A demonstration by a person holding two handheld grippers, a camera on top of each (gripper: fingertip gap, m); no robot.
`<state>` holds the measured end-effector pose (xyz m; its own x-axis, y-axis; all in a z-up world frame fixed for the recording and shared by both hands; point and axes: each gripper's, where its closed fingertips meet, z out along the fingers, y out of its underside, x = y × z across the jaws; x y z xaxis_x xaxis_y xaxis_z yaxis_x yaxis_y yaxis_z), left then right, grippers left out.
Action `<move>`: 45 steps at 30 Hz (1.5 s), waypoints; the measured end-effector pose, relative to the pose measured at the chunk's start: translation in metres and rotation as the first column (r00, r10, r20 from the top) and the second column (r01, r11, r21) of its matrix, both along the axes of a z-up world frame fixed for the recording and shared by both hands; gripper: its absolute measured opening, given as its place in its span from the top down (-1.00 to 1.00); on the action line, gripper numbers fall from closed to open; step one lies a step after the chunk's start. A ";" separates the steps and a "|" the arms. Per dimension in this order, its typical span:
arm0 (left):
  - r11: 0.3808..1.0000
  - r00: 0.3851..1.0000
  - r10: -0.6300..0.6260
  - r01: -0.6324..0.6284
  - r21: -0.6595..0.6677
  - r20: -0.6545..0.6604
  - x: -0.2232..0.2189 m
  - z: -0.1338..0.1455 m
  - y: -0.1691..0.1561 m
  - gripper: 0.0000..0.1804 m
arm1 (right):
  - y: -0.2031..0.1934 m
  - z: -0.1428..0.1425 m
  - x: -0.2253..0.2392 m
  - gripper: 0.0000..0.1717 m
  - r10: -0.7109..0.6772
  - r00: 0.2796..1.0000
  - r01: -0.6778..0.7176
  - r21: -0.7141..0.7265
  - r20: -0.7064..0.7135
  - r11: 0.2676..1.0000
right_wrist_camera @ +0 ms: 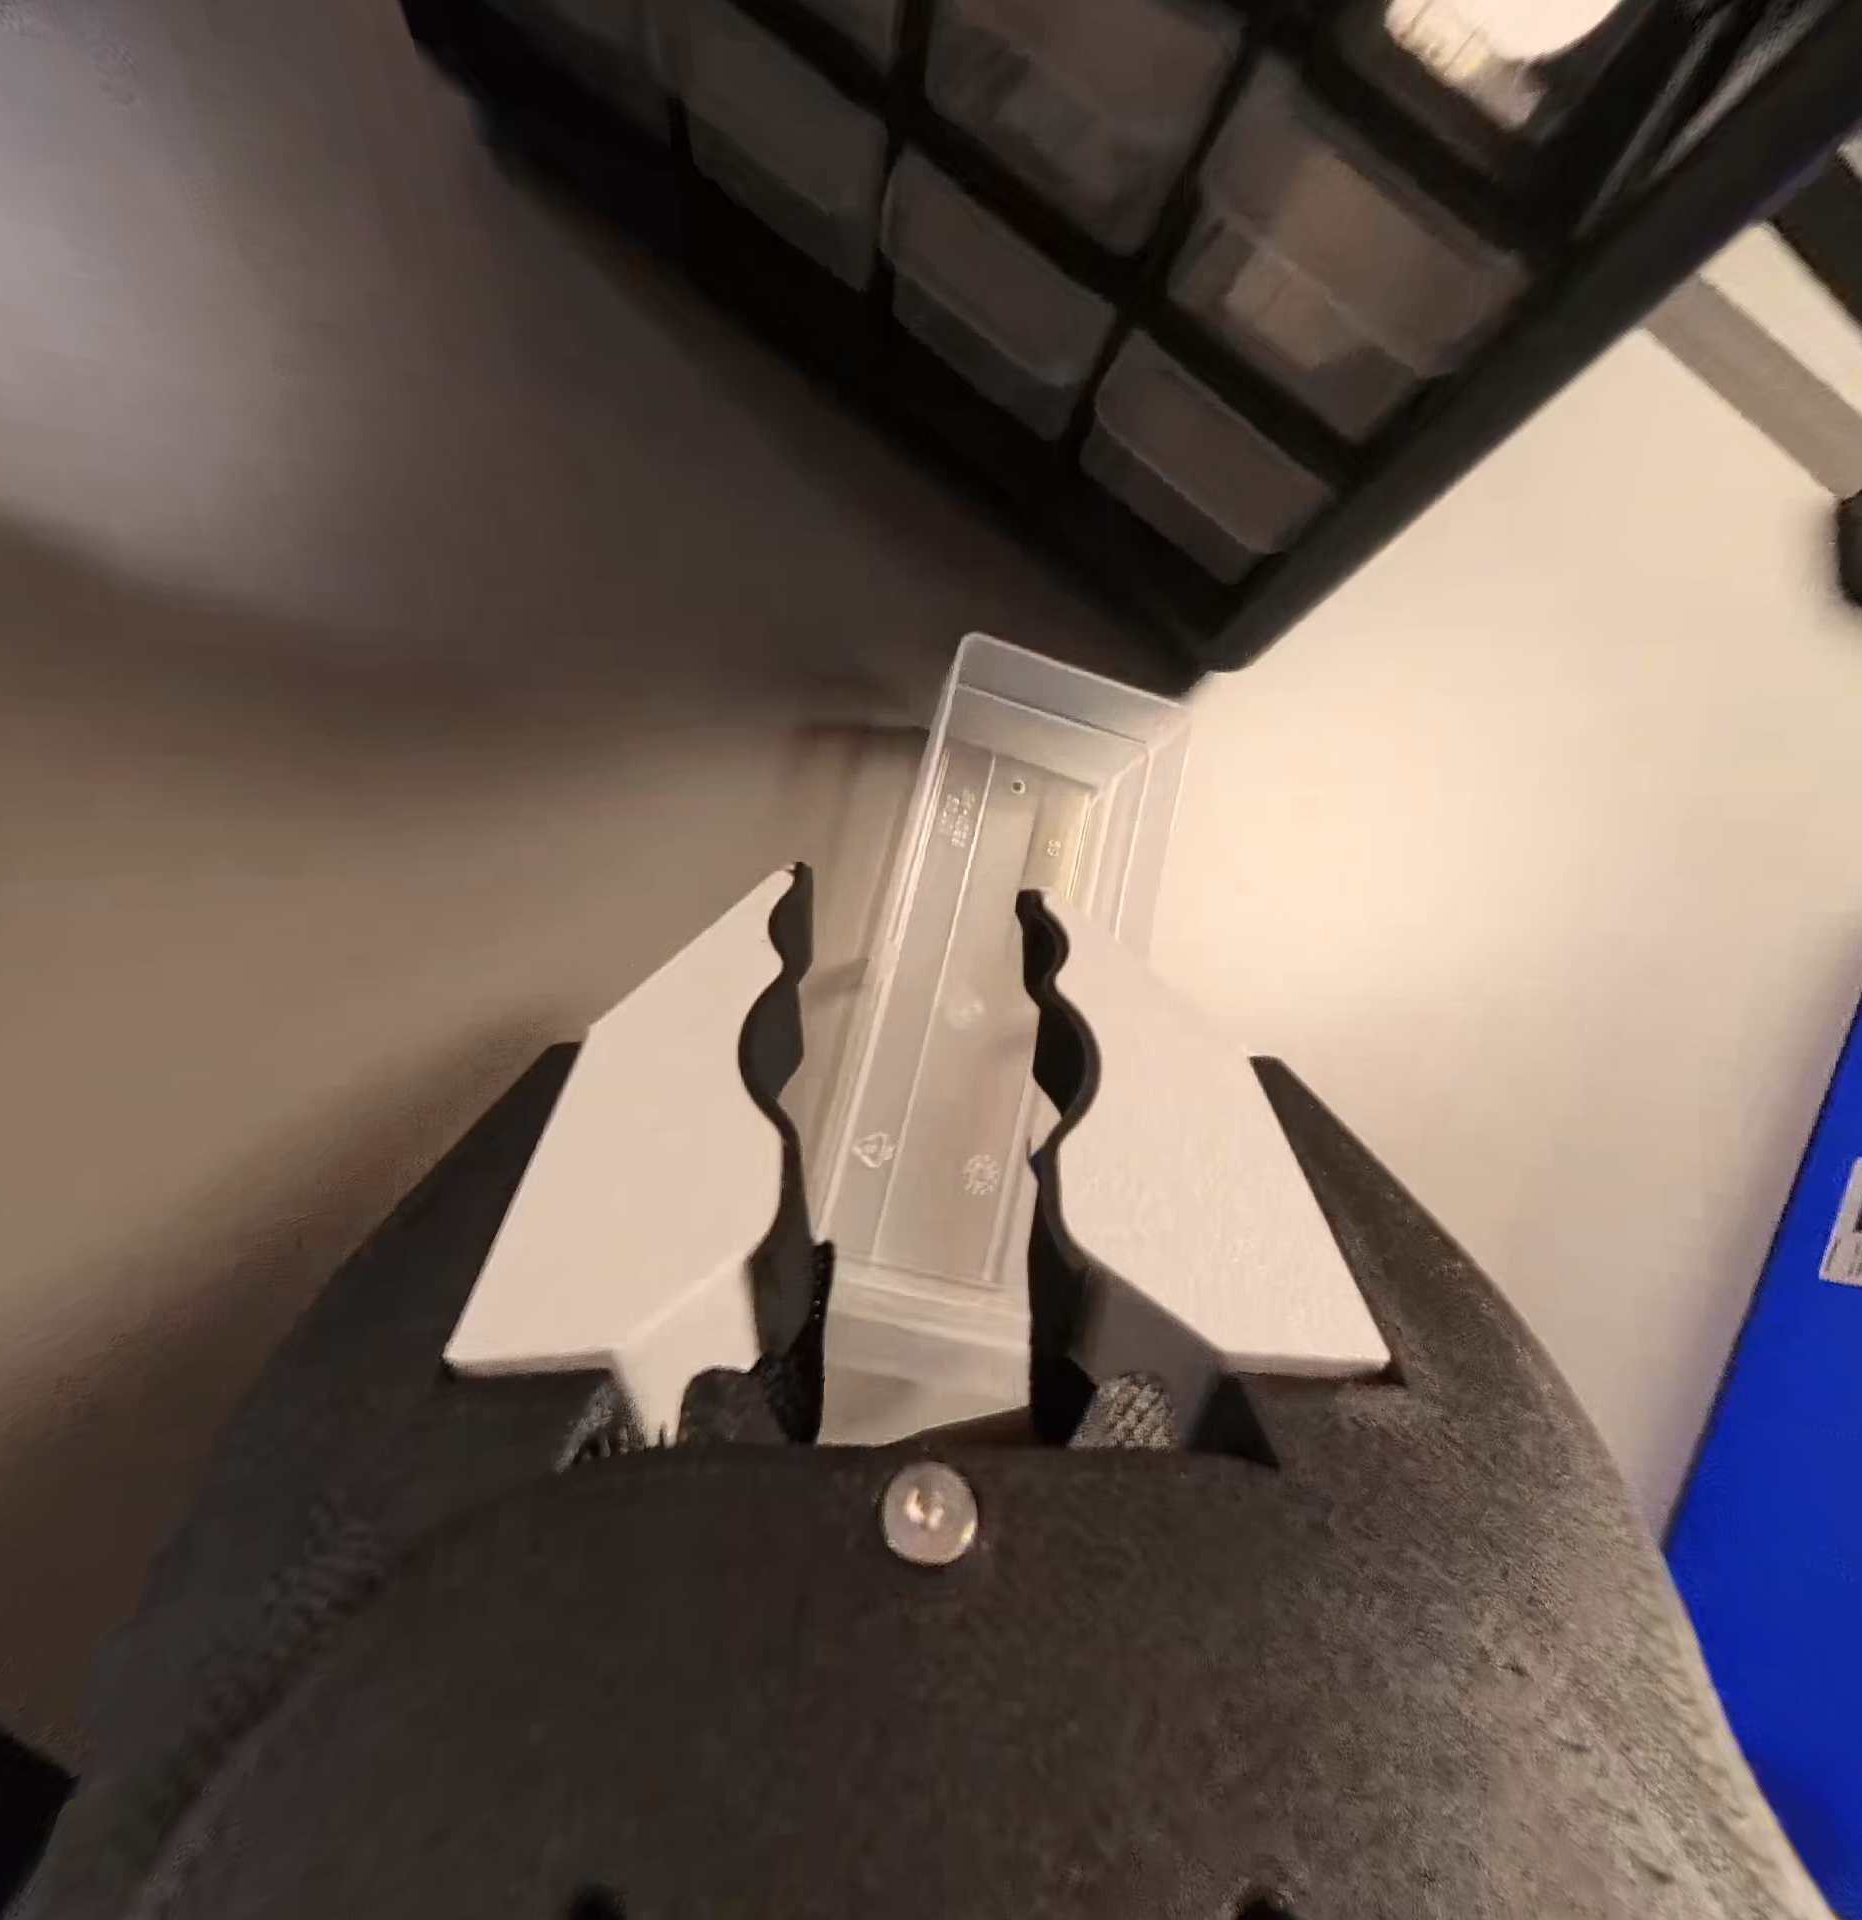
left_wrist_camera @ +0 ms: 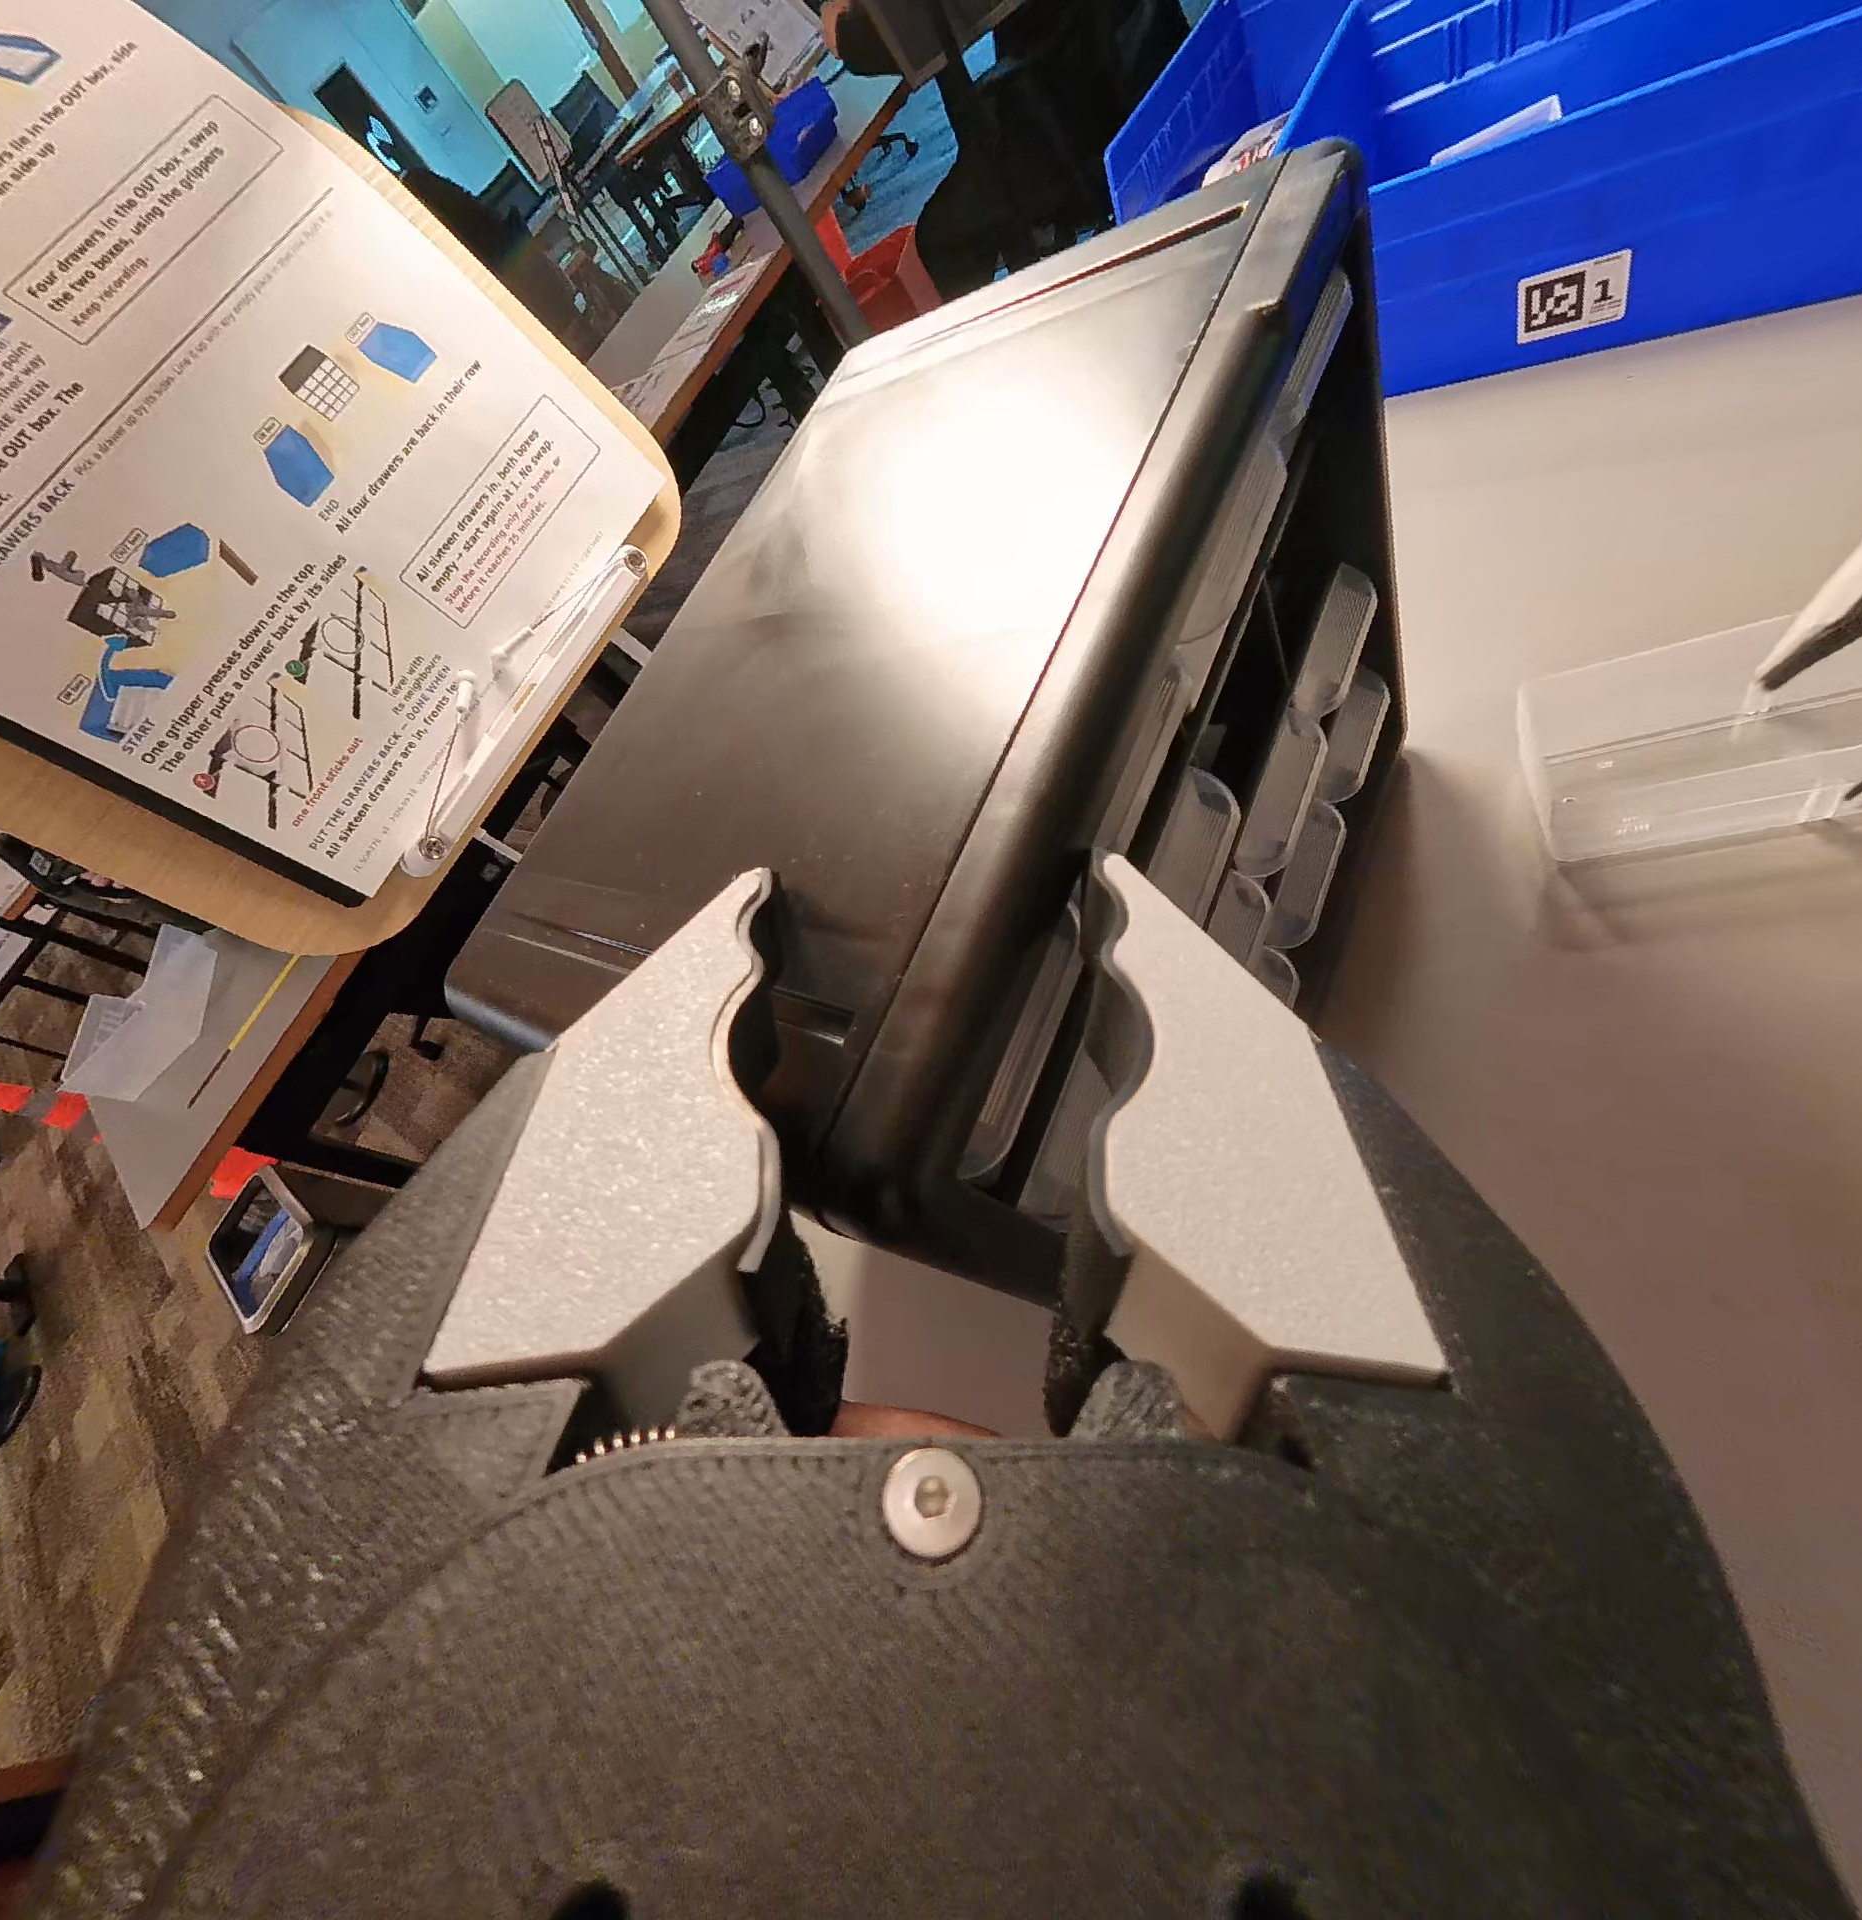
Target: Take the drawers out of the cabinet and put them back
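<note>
Meanwhile, the left hand-held gripper [left_wrist_camera: 932, 1049] is seen spread wide at the near top front corner of the black cabinet [left_wrist_camera: 906, 582], one finger [left_wrist_camera: 636, 1091] lying over the cabinet's glossy top and the other [left_wrist_camera: 1218, 1122] in front of the drawer fronts; whether either pad presses on the frame cannot be told. Rows of clear drawers [left_wrist_camera: 1311, 790] are seen seated in the cabinet ahead of that gripper, and a single clear drawer [left_wrist_camera: 1685, 748] is shown lying on the pale worktop [left_wrist_camera: 1529, 1143] far to its right, with the other gripper's fingers reaching over it. In the right wrist view, the right hand-held gripper [right_wrist_camera: 911, 987] is held partly open above that same clear drawer [right_wrist_camera: 1010, 935], which lies open side up on the worktop [right_wrist_camera: 1426, 831] between and just beyond the fingers; a sliver of space is seen between the left pad and the drawer's wall, so the drawer is not clamped. Ahead of this gripper the cabinet's grid of drawers [right_wrist_camera: 1114, 260] is shown, blurred. Blue bins [left_wrist_camera: 1633, 156] are stood beyond the cabinet, and an instruction sheet on a board [left_wrist_camera: 283, 468] is seen to the left gripper's left.
</note>
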<state>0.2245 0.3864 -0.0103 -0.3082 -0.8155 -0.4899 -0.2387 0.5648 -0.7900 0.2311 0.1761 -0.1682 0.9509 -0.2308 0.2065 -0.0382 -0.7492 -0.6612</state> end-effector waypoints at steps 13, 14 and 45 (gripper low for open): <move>1.000 1.000 -0.004 0.004 0.000 0.001 0.000 0.000 0.001 0.36 | -0.061 0.027 0.043 0.94 0.117 0.982 -0.103 -0.102 0.149 0.989; 1.000 1.000 -0.004 0.004 0.000 0.001 0.000 0.000 0.001 0.36 | -0.071 0.046 0.053 0.94 0.105 0.981 -0.098 -0.052 0.164 0.994; 1.000 1.000 0.005 -0.005 0.006 -0.001 0.000 -0.001 0.001 0.36 | -0.233 -0.027 0.311 0.72 0.544 0.822 -0.210 -0.799 0.167 0.563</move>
